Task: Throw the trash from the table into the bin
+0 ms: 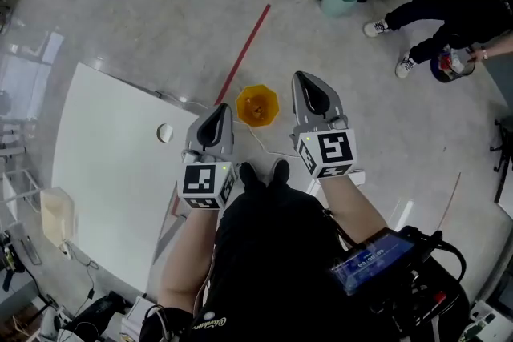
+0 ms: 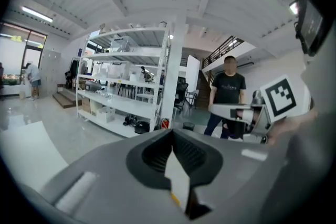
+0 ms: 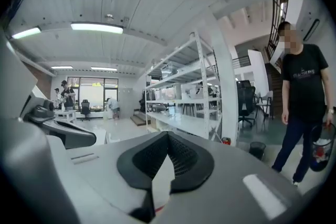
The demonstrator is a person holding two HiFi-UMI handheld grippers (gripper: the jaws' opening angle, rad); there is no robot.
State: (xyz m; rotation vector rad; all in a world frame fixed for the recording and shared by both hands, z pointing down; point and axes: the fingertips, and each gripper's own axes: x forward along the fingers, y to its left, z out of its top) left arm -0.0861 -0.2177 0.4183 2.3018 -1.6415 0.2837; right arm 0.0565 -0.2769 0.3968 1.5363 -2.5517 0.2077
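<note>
table (image 1: 104, 172): white top filling the 9 o'clock side of the head view

trash (image 1: 164, 133): one small round pale bit on the table near its far edge, about 9 o'clock from the left claw and clear of it. Can't tell what it actually is.

left gripper (image 1: 218, 118): jaws pinched together with nothing in them. Its own view agrees, and it's aimed at shelving, not the table.

bin (image 1: 257, 106): orange, on the floor just past the table corner, at 12 o'clock between the two claws

right gripper (image 1: 309, 88): closed tight and empty, just off the bin at 3 o'clock

step in hand: my guess is going for that round bit

doing it well: open the left claw before dropping, tip it nose-down, straddle the piece from above and pinch its edge, since something that flat will probably skid. Let go only when it's over the bin mouth.
</note>
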